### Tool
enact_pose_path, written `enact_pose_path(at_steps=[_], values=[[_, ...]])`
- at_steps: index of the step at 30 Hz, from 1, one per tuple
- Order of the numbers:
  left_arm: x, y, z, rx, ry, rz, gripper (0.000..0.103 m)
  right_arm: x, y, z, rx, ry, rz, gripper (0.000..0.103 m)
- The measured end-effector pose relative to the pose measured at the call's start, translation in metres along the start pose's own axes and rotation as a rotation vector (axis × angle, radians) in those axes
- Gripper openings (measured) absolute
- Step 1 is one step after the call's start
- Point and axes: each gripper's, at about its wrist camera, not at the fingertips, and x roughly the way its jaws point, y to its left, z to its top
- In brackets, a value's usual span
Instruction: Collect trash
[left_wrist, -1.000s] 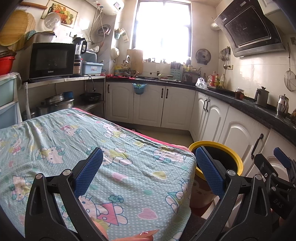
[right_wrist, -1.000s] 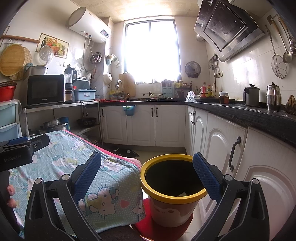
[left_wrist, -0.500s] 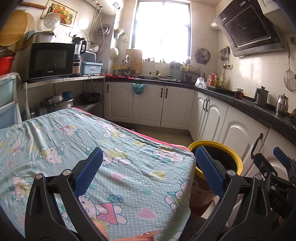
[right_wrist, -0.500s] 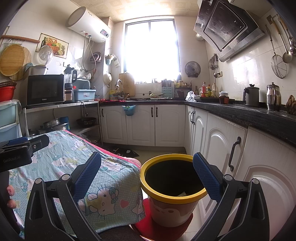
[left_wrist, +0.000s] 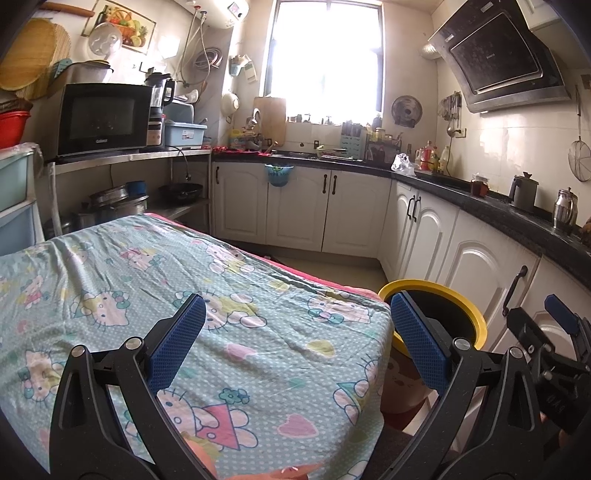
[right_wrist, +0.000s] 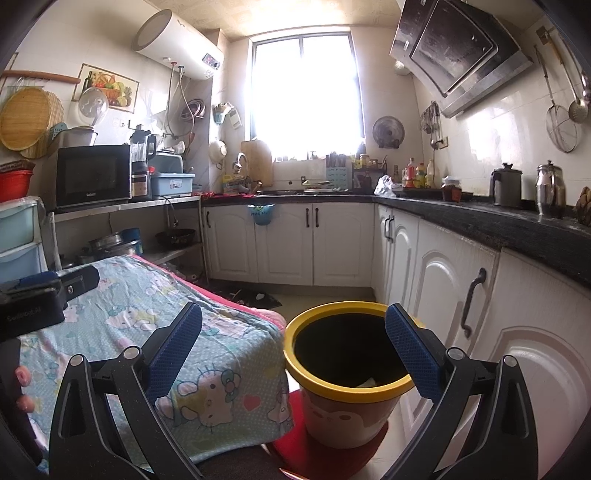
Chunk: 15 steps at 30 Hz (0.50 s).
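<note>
Well, both grippers, left (left_wrist: 291, 345) and right (right_wrist: 293, 347), gape empty. Only scrap visible lies in the yellow-rimmed bin (right_wrist: 347, 384). Looks light, crumply; pinch an edge.

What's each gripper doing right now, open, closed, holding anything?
Left gripper: open, holding nothing.
Right gripper: open, holding nothing.

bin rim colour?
Yellow, around a dark inside. The bin shows best in the right wrist view.
</note>
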Motion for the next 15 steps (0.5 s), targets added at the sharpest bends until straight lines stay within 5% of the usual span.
enact_pose_path(at_steps=[3, 6, 10, 12, 15], values=[[-0.003, 0.019, 0.002, -0.053, 0.040, -0.007, 0.092, 0.014, 0.012, 0.008, -0.021, 0.054, 0.061, 0.097], [-0.013, 0.060, 0.004, -0.130, 0.101, 0.084, 0.092, 0.030, 0.050, 0.021, -0.052, 0.095, 0.192, 0.097], [-0.042, 0.154, -0.005, -0.253, 0.170, 0.363, 0.092, 0.060, 0.155, 0.028, -0.139, 0.211, 0.499, 0.097], [-0.064, 0.222, -0.022, -0.336, 0.236, 0.585, 0.092, 0.071, 0.229, 0.022, -0.225, 0.311, 0.647, 0.097], [-0.094, 0.301, -0.052, -0.422, 0.327, 0.825, 0.092, 0.075, 0.328, 0.004, -0.333, 0.468, 0.820, 0.097]])
